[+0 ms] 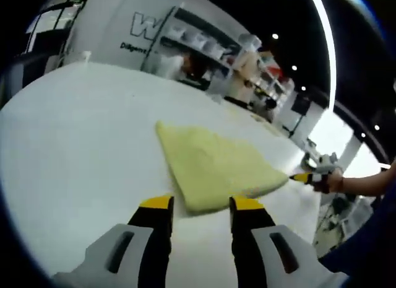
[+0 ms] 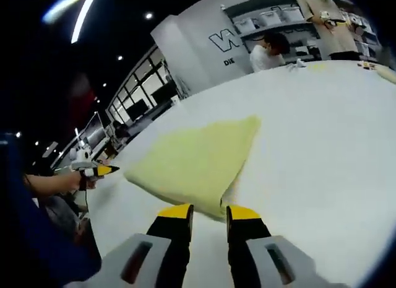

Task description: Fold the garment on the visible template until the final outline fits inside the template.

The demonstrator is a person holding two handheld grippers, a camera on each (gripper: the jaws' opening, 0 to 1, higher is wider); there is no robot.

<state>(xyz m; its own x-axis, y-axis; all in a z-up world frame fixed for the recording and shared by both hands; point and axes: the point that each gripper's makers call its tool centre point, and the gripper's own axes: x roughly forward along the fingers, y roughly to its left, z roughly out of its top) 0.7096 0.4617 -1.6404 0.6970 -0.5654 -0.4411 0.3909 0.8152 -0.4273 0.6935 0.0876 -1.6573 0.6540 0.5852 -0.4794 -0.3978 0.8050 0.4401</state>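
Observation:
A pale yellow garment point(image 1: 213, 164) lies folded into a compact wedge on the white table point(image 1: 74, 139). My left gripper point(image 1: 202, 204) stands open just short of the garment's near edge, with the cloth's rim showing in the gap between its yellow-tipped jaws. In the right gripper view the same garment point(image 2: 198, 161) lies ahead. My right gripper point(image 2: 209, 212) is open at its near corner, jaws a little apart. The right gripper point(image 1: 309, 176), held by a hand, also shows at the garment's right corner. The left gripper point(image 2: 99, 170) shows at the left beside the cloth.
The white table point(image 2: 322, 133) spreads wide around the garment. Its far edge runs along a wall with large letters point(image 1: 143, 25) and shelves point(image 1: 210, 43). A person point(image 2: 266, 52) stands behind the table. A sleeve point(image 2: 31, 238) fills the lower left.

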